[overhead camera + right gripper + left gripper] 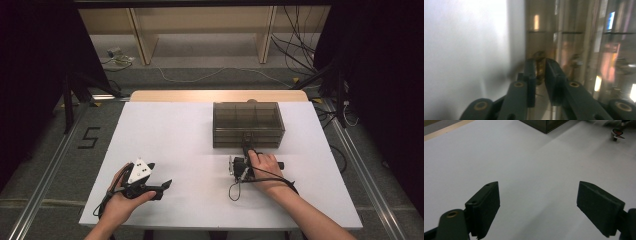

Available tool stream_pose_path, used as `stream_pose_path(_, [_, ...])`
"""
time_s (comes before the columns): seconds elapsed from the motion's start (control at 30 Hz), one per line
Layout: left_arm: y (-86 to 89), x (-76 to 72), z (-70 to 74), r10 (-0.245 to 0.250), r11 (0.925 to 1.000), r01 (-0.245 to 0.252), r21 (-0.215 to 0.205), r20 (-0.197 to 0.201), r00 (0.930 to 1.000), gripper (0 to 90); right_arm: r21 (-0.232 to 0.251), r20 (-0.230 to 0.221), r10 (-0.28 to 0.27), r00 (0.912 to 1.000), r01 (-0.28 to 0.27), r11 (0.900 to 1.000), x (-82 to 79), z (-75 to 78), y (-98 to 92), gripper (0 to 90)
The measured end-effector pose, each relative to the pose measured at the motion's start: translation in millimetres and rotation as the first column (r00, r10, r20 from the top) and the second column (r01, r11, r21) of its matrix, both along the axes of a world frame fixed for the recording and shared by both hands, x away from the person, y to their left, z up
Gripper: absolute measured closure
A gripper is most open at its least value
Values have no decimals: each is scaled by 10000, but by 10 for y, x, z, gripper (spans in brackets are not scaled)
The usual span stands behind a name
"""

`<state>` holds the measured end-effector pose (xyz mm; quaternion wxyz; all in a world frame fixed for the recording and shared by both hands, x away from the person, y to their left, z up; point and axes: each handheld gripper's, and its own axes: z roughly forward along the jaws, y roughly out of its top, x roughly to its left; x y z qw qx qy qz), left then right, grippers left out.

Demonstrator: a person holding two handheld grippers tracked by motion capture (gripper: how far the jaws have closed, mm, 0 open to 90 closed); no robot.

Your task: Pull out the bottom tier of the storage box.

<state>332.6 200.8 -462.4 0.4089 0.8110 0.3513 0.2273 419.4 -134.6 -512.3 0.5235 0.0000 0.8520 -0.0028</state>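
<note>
At the front face of the smoky drawer box [248, 124], mid-table, right gripper [540, 68] pinches a small drawer knob [539, 65] (blurred); left gripper [537, 202] rests wide apart, empty.

The left tongs [537, 207] were held wide apart above the white tabletop [524, 162], with nothing between them. A dark box corner [544, 125] was seen at the top edge.
</note>
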Motion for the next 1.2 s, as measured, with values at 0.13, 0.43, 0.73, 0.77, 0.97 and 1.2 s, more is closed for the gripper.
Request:
stream_pose_path(0.13, [-5,-8,2,-19,10000,19,-14,17,10000,186,-4,150,-121,9998,122,9999,27,-29,-13,758])
stream_pose_path(0.43, [-8,-8,2,-70,10000,70,52,5,10000,186,-217,565,-183,9982,195,9996,20,-70,47,792])
stream_pose_path(0.73, [-8,-6,3,-90,10000,90,38,2,10000,187,-204,647,-189,9977,203,9996,11,-78,43,803])
stream_pose_path(0.77, [-7,-6,2,-84,10000,84,33,-2,10000,187,-202,657,-199,9976,213,9996,9,-78,43,805])
stream_pose_path(0.97, [-4,-8,3,-72,10000,72,31,9,10000,188,-201,685,-233,9974,247,9995,-1,-63,44,809])
stream_pose_path(1.2, [-1,-7,3,-43,10000,43,5,9,10000,189,-213,713,-248,9971,264,9994,-8,-66,41,811])
